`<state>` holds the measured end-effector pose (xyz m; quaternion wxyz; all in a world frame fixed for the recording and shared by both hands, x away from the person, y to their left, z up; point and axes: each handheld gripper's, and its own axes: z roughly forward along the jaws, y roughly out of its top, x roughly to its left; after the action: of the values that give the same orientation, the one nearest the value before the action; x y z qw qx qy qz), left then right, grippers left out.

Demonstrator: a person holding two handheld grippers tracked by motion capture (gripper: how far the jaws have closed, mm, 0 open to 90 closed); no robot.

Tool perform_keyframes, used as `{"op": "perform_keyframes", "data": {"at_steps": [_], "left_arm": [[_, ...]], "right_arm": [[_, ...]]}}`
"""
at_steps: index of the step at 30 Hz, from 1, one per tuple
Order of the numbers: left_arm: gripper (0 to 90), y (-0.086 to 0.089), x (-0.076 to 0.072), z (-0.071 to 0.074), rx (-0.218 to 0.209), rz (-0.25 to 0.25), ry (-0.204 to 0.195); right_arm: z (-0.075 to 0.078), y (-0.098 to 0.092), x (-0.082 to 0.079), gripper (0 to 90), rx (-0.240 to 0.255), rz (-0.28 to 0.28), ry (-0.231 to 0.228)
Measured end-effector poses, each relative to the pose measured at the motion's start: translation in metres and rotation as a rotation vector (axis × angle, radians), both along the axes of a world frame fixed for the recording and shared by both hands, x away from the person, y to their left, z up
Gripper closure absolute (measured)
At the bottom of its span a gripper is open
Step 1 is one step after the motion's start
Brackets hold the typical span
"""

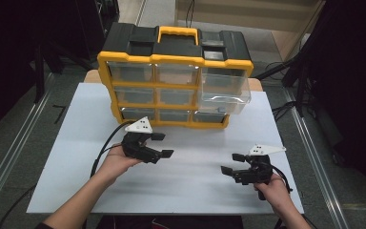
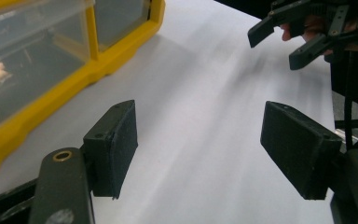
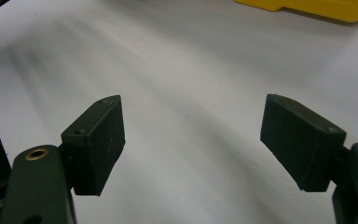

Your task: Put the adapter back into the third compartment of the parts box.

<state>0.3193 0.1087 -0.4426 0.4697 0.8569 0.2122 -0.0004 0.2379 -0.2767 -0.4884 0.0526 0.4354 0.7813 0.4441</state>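
Note:
A yellow and black drawer cabinet (image 1: pixel 174 76) with clear drawers stands at the back of the white table (image 1: pixel 76 143). Its upper right drawer (image 1: pixel 225 87) is pulled out toward me. My left gripper (image 1: pixel 162 145) hovers low over the table in front of the cabinet's lower left, jaws wide open and empty, pointing right. In the left gripper view the jaws (image 2: pixel 200 149) frame bare table, with the cabinet's yellow frame (image 2: pixel 51 100) at the left. My right gripper (image 1: pixel 233 163) rests near the front right, open and empty, pointing left; its jaws (image 3: pixel 193 144) frame bare table too.
The table's front edge lies close below both hands. Metal rails run along the floor on either side. Dark stands and cables sit at the far left and right. The other gripper (image 2: pixel 307 35) appears at the top right of the left gripper view.

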Motion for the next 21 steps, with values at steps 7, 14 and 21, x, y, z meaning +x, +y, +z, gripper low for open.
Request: {"op": "perform_keyframes", "data": {"at_steps": [7,14,21], "left_arm": [[28.7,0.015,-0.008,-0.008,0.015,0.022,0.007],[28.6,0.025,-0.013,-0.014,0.04,0.034,0.015],[28.6,0.039,-0.02,-0.019,0.073,0.041,0.013]], "right_arm": [[0.0,0.0,0.0,20.0,-0.004,0.005,-0.002],[0.0,0.001,0.0,19.9,-0.012,0.009,-0.006],[-0.001,0.0,0.0,19.9,-0.015,0.013,0.006]]}}
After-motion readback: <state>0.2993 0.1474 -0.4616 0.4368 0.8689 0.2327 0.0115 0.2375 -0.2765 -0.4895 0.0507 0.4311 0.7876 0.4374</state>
